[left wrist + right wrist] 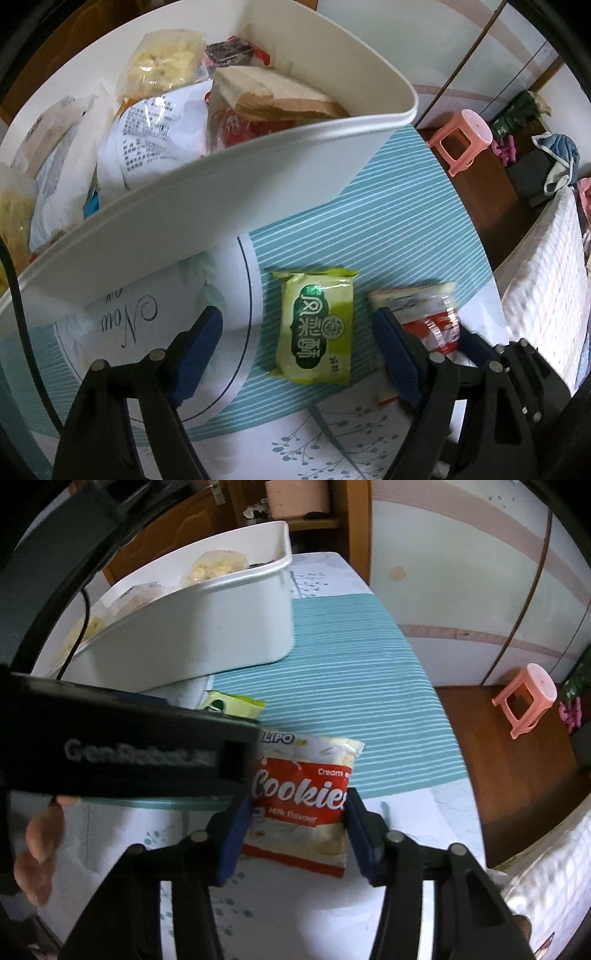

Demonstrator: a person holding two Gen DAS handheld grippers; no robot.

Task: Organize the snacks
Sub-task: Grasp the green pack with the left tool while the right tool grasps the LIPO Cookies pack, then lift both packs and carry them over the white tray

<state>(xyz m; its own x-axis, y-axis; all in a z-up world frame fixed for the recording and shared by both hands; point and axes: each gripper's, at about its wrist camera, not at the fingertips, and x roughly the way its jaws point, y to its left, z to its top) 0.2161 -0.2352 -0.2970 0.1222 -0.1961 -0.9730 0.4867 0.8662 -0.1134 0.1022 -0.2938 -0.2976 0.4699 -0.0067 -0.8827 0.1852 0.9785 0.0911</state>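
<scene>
Teal-striped tablecloth bears white bin holding wrapped snacks.

Lived-in home, likely bedroom or living room. Tabletop under teal-striped printed cloth; small pink plastic stool on brown wooden floor; wooden cabinet; white quilted bedding, perhaps bed edge; clothes heaped in corner.

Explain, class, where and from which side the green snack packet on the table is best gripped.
The green snack packet lies flat on the tablecloth, long sides clear, sealed ends near and far. I would come from above and pinch across its narrower middle, one jaw on each long side; the left gripper already straddles it, jaws open.
</scene>
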